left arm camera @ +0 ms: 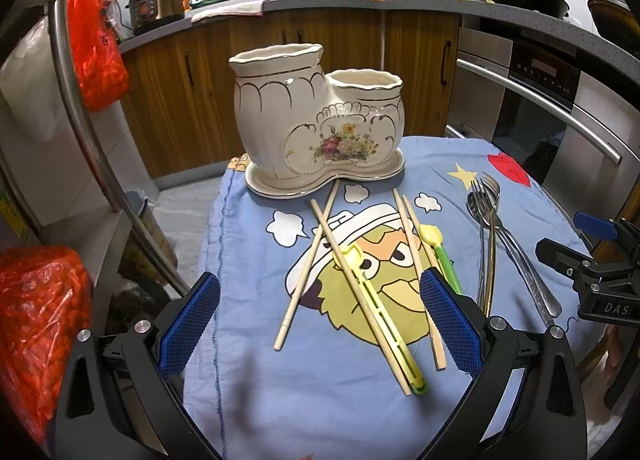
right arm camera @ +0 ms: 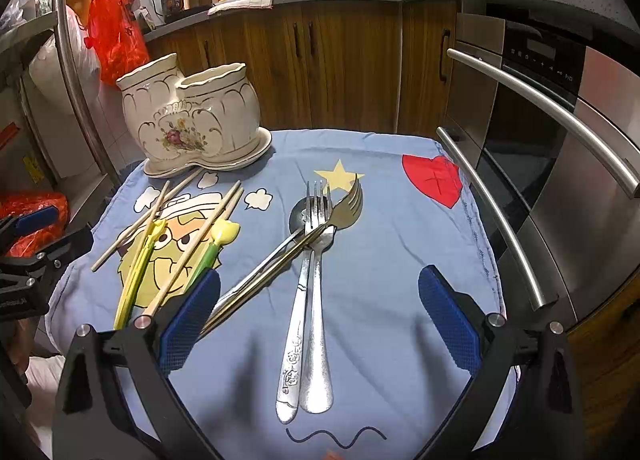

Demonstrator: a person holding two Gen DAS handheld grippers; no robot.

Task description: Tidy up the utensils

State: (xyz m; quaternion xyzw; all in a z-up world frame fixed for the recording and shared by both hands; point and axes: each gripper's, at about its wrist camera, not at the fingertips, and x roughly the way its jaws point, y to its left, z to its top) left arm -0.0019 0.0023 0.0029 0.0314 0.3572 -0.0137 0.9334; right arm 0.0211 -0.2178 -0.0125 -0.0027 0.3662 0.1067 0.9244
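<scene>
Bench cloth [left arm camera: 248,400] carries empty holder [left arm camera: 316,115] at back, chopsticks [left arm camera: 304,268] crossed mid, forks [right arm camera: 316,260] right; both jaws released, left gripper [left arm camera: 320,324] should take one chopstick clear of the crossing, right gripper [right arm camera: 320,320] one fork handle.

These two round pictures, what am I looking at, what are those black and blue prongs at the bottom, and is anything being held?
Each picture comes from a wide-angle camera mounted on a hand-held gripper, looking forward along its two fingers. A person holds one gripper in each hand; there is no robot arm.

The left gripper hovers over the wooden chopsticks and yellow-green plastic utensils. The right gripper hovers over the metal forks and spoon. Both have their blue-padded fingers spread open and hold nothing.

Everything lies on a blue cartoon cloth. Behind stands a white ceramic utensil holder with two openings; nothing sticks out of either.
</scene>
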